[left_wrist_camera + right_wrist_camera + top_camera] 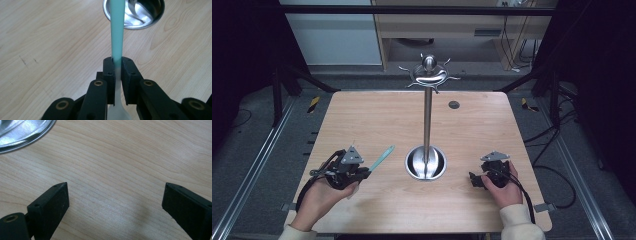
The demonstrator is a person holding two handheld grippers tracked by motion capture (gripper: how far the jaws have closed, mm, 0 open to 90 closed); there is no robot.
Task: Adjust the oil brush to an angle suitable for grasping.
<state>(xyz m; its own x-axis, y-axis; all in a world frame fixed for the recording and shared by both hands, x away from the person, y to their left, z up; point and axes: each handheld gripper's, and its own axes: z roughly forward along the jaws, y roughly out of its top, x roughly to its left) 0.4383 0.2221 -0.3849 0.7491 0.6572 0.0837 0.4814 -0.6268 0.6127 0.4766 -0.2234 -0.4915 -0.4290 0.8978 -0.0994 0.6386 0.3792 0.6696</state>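
Observation:
A utensil with a slim teal handle (382,157) and a white lower part is held in my left gripper (367,173), at the table's front left. In the left gripper view the jaws are shut on the utensil (117,32) where teal meets white, and my left gripper (117,63) points its handle at the stand's round steel base (147,15). The white end widens behind the pads. My right gripper (474,179) rests at the front right, to the right of the base (426,164). In the right gripper view my right gripper (115,196) stands open over bare wood.
A tall steel stand (427,117) rises from the base mid-table, with a ring of curved hooks (428,75) at its top. A small dark disc (454,104) is set in the wooden table (372,117) behind it. Dark frames and cables flank the table.

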